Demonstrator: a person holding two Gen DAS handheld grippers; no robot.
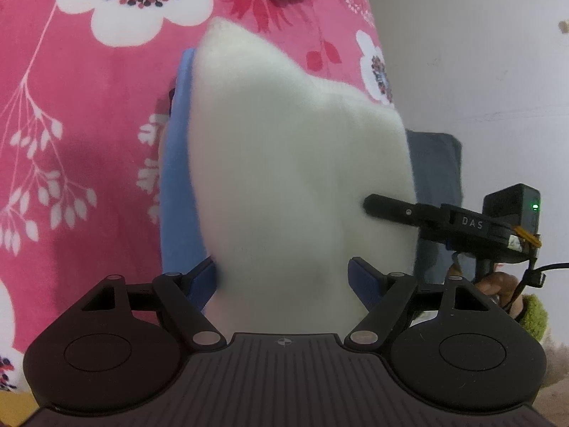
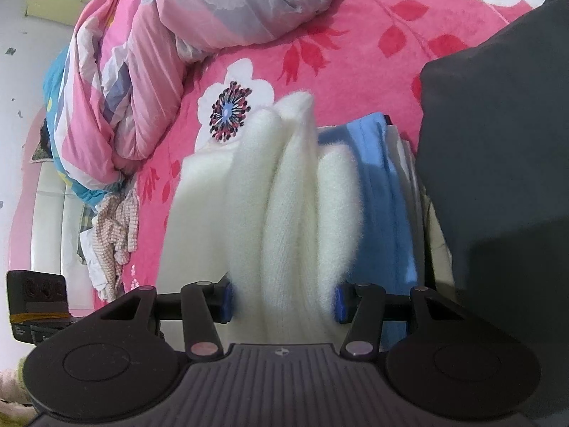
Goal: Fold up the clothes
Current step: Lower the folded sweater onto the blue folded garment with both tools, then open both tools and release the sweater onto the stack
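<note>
Spreading under everything, bed (image 2: 355, 46) in pink floral cover, taken as landmark. Heaped at far end of bed, crumpled quilt (image 2: 149, 53) in pink and grey. Lying on bed nearer, dark grey garment (image 2: 498, 178) to one side, and just beside it blue garment (image 2: 384, 206) folded flat, with thin white layers showing at its edge.

Draped over blue garment, fluffy white sweater (image 2: 284, 195), bunched in thick lengthwise rolls, partly lifted off bed. Small checked cloth (image 2: 113, 238) crumpled at bed's edge, well apart.

Right gripper (image 2: 282, 302): fingers half closed, pressing into sweater's folds on both sides, holding it. Left gripper (image 1: 284, 281): fingers wide, white fleece filling space between them; grip or loose straddle, cannot tell.

Judged step: mid-fold, sweater gathered at near end and held up by both hands. Next move likely calls for carrying held end across toward far edge, laying it flat and even, then letting go without dragging blue garment.
</note>
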